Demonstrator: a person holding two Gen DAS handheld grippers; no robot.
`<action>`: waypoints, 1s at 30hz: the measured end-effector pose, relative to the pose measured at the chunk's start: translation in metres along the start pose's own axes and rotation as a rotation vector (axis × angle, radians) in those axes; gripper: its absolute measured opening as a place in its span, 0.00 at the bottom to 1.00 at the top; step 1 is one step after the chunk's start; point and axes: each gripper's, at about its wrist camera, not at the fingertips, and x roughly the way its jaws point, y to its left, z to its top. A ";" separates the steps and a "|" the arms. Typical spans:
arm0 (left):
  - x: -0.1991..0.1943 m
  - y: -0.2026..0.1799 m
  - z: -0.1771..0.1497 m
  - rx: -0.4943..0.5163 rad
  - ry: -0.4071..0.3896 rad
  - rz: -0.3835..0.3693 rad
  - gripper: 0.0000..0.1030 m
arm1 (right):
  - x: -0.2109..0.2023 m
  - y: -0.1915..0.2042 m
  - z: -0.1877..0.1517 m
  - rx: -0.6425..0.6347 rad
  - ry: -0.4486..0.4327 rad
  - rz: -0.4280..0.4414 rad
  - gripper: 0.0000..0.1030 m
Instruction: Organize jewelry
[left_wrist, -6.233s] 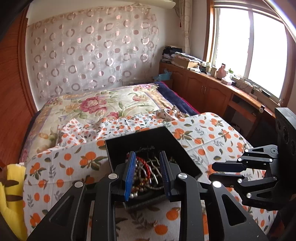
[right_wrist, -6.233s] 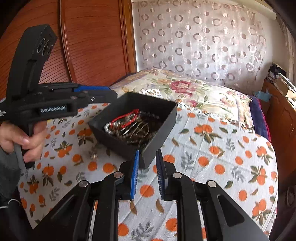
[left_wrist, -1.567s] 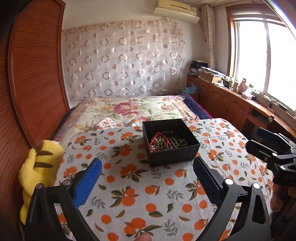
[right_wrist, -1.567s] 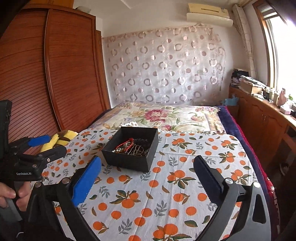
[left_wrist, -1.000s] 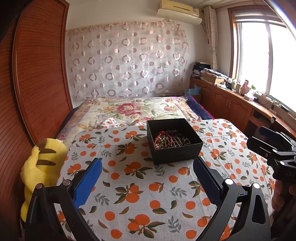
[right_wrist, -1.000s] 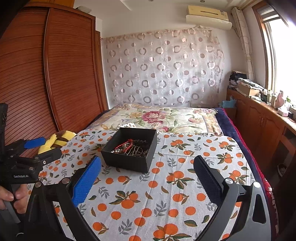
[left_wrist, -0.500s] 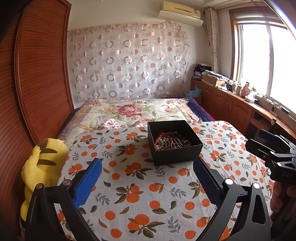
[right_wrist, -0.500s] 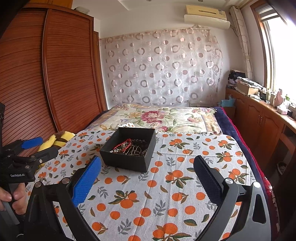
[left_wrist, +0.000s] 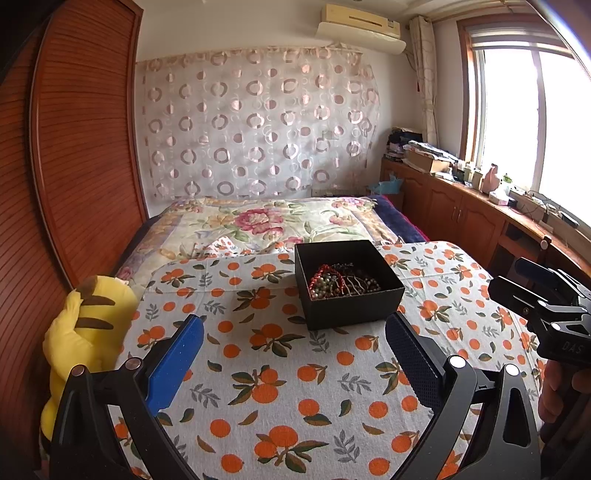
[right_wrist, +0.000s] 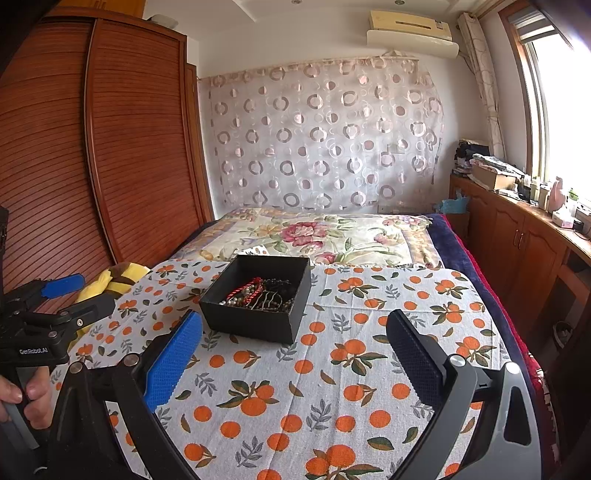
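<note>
A black open box (left_wrist: 351, 306) (right_wrist: 255, 317) sits on the orange-print cloth and holds a tangle of jewelry (left_wrist: 341, 282) (right_wrist: 258, 293): a red cord, pearl beads, dark beads. My left gripper (left_wrist: 293, 345) is open and empty, held back from the box over the cloth; in the right wrist view it shows at the left edge (right_wrist: 70, 295). My right gripper (right_wrist: 293, 345) is open and empty too, well short of the box, and appears at the right edge of the left wrist view (left_wrist: 524, 280).
The orange-print cloth (left_wrist: 280, 384) covers the near part of a bed with a floral quilt (left_wrist: 266, 221) behind. A yellow plush toy (left_wrist: 85, 332) lies at the left edge. Wooden wardrobe doors (right_wrist: 110, 147) stand left, a wooden counter (left_wrist: 480, 206) under the window right.
Both grippers, shut close by the box six seconds ago, now stand wide open and drawn back. Over the last second both views rose slightly; the box and jewelry have not moved.
</note>
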 end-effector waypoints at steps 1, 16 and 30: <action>0.000 0.000 0.000 -0.001 0.000 0.000 0.92 | 0.000 0.000 0.000 -0.001 0.000 0.000 0.97; -0.001 -0.001 0.001 0.003 -0.004 0.008 0.92 | 0.000 -0.001 -0.001 0.001 -0.002 -0.001 0.97; -0.004 -0.003 0.004 0.004 -0.008 0.009 0.92 | 0.000 0.000 -0.001 0.003 -0.004 0.001 0.97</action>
